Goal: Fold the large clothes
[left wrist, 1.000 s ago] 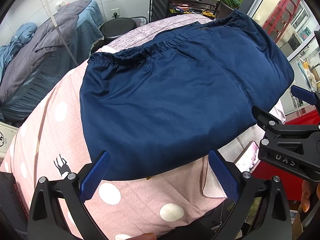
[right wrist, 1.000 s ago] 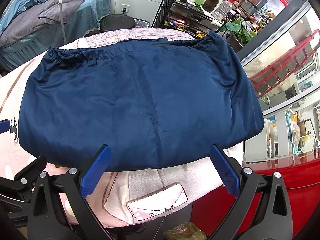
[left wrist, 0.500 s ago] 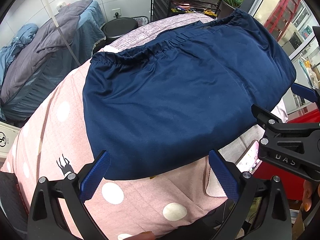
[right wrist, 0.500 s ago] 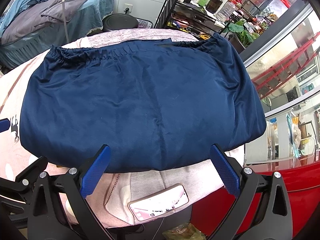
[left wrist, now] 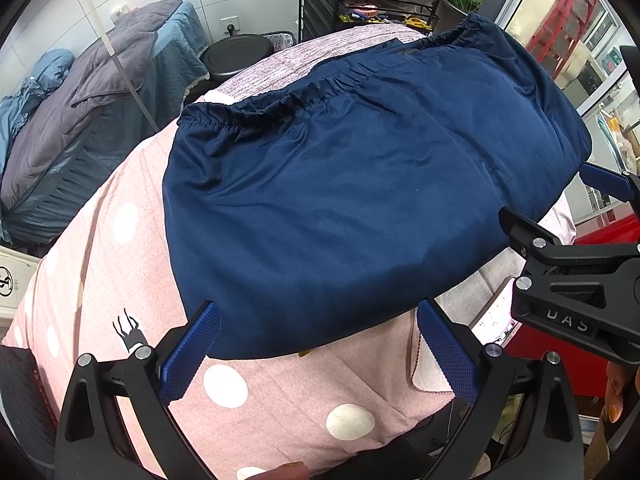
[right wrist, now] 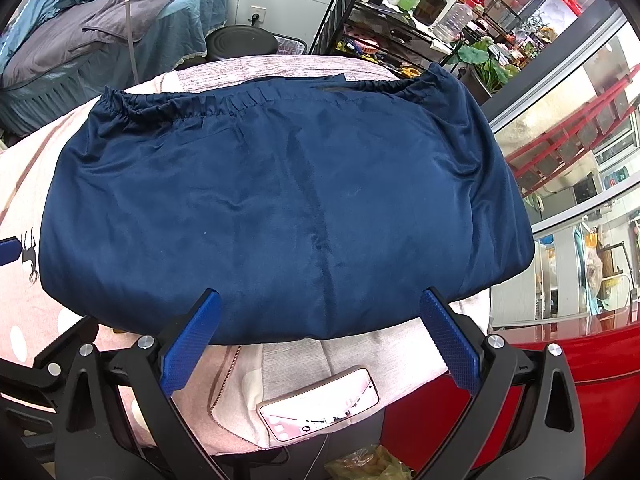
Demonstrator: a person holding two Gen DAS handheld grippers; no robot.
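Observation:
A navy blue garment with an elastic waistband [left wrist: 360,184] lies folded flat on a pink polka-dot cloth [left wrist: 120,264]; it also fills the right wrist view [right wrist: 280,216]. My left gripper [left wrist: 320,344] is open and empty just short of the garment's near edge. My right gripper [right wrist: 320,340] is open and empty, also at the near edge. The right gripper's black frame shows at the right in the left wrist view [left wrist: 572,292].
A phone [right wrist: 320,408] lies on the cloth's near edge below the garment. A black stool [left wrist: 236,52] and a grey-covered bed [left wrist: 88,112] stand behind. A shelf rack with bottles [right wrist: 412,8] stands at the back right. A red surface [right wrist: 560,360] lies to the right.
Both grippers have drifted slightly; the garment sits a little further right and lower in the left wrist view. Nothing was grasped or released.

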